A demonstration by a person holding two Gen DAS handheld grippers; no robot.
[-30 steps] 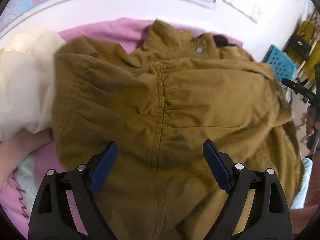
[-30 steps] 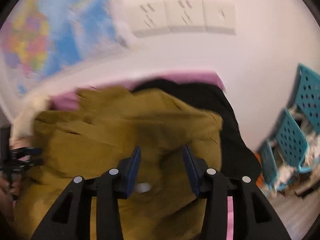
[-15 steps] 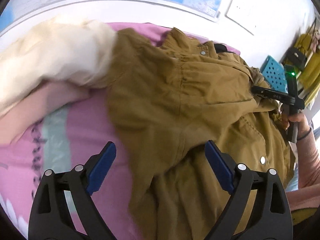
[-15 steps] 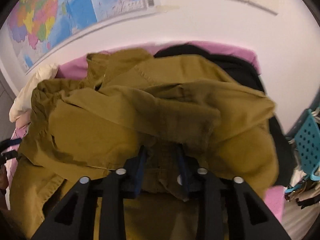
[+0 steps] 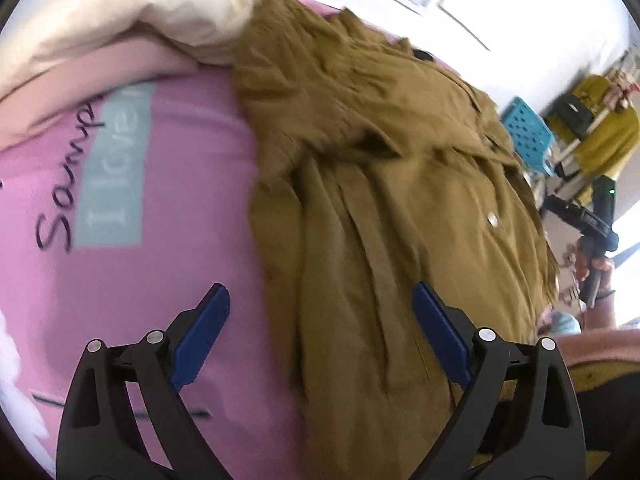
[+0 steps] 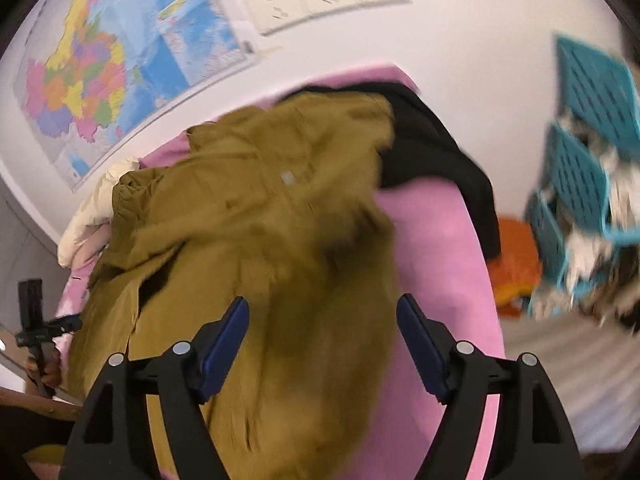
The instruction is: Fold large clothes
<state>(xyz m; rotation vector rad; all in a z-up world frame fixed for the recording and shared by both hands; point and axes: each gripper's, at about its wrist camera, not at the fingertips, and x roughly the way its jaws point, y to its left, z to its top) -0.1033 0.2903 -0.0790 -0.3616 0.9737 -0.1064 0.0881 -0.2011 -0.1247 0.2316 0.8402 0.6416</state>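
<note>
Bed [image 5: 132, 280]: pink sheet, now bare at the left where jacket lay a second ago.
Jacket [image 5: 400, 208]: olive, rumpled; released, lying on the bed, unfolded.
Axis: collar toward the wall, hem toward the person.
Right claw [image 6: 322, 342]: open, empty; clamped on cloth half a second ago.
Left claw [image 5: 320, 334]: open, empty.

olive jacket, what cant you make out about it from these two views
- Left wrist view: the olive jacket has its near hem cut off by the lower edge and the left gripper.
- Right wrist view: motion blur smears its seams, so how it is folded is unclear; the right gripper covers its near part.
- Both views: what lies under it on the pink sheet is hidden.
</note>
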